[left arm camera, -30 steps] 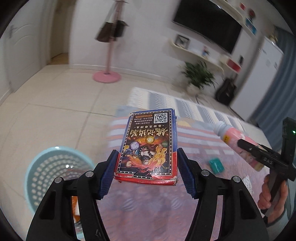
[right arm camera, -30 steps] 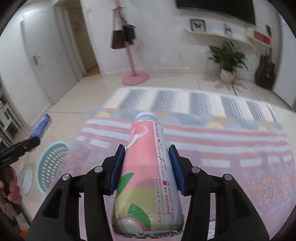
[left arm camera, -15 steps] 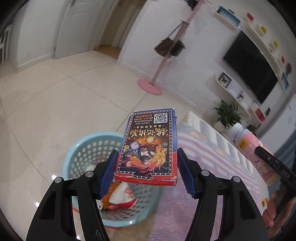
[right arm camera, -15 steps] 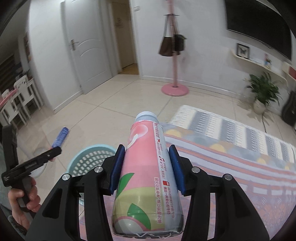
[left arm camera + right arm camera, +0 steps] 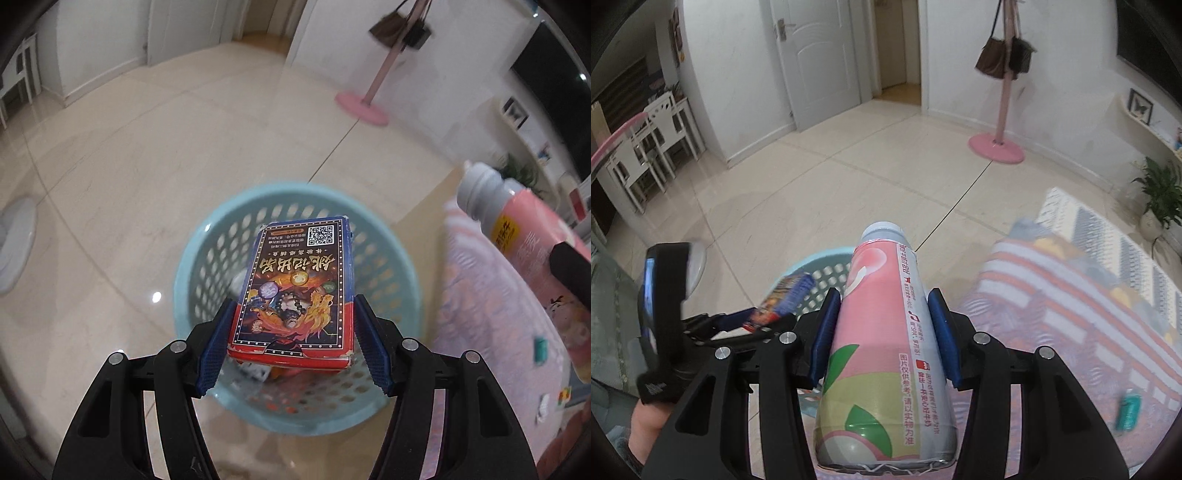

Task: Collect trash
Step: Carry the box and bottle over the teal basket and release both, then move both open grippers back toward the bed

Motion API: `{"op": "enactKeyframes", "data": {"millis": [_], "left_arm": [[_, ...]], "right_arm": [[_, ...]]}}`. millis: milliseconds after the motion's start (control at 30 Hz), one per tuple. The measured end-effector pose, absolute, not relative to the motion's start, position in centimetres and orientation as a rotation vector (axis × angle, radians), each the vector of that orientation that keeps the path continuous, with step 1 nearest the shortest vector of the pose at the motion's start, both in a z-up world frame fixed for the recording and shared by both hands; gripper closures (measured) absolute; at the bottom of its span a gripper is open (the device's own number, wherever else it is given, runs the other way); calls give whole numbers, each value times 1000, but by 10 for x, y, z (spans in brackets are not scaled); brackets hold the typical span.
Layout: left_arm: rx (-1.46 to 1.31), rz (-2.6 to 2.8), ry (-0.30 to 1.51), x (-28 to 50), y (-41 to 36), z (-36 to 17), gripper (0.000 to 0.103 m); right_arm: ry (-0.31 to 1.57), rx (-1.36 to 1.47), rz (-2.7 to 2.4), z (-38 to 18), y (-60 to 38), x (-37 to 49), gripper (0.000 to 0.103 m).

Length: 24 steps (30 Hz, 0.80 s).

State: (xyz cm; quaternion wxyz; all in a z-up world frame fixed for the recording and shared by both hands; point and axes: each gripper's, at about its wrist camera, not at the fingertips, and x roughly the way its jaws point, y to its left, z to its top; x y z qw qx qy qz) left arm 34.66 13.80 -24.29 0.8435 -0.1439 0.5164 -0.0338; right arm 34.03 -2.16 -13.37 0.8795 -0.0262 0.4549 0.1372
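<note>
My left gripper point(image 5: 291, 347) is shut on a flat blue-and-red card box point(image 5: 295, 291) and holds it right above the light-blue perforated basket point(image 5: 207, 266), which has some trash inside. My right gripper point(image 5: 884, 332) is shut on a pink peach-drink bottle point(image 5: 882, 332) with a white cap, held level. The bottle also shows at the right of the left wrist view point(image 5: 524, 229). In the right wrist view the basket point(image 5: 820, 266) lies just beyond and left of the bottle, with the left gripper point(image 5: 768, 314) and box point(image 5: 786, 295) over it.
The basket stands on beige floor tiles beside a striped patterned rug point(image 5: 1071, 295). A small green item point(image 5: 1128, 408) lies on the rug. A pink coat stand point(image 5: 997, 147) with bags, a white door point(image 5: 820, 59), white chairs point(image 5: 661, 125) and a potted plant point(image 5: 1160, 192) lie farther off.
Both grippers swung left and down towards the basket. The card box now hangs directly over the basket's opening, and the bottle has come close beside it.
</note>
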Motion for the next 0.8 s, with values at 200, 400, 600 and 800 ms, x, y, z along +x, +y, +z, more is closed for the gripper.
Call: {"op": "enactKeyframes", "data": {"millis": [200, 400, 600, 800], "left_arm": [[-348, -19, 1096, 352, 164, -248, 30], [-391, -9, 1076, 348, 176, -245, 30], [-410, -13, 1054, 348, 175, -246, 30], [-407, -38, 1013, 348, 170, -235, 30]], "right_arm": [[987, -60, 303, -161, -1, 353, 57], [1030, 13, 347, -188, 0, 369, 51], [1038, 20, 350, -195, -10, 360, 51], [1023, 24, 367, -190, -20, 349, 51]]}}
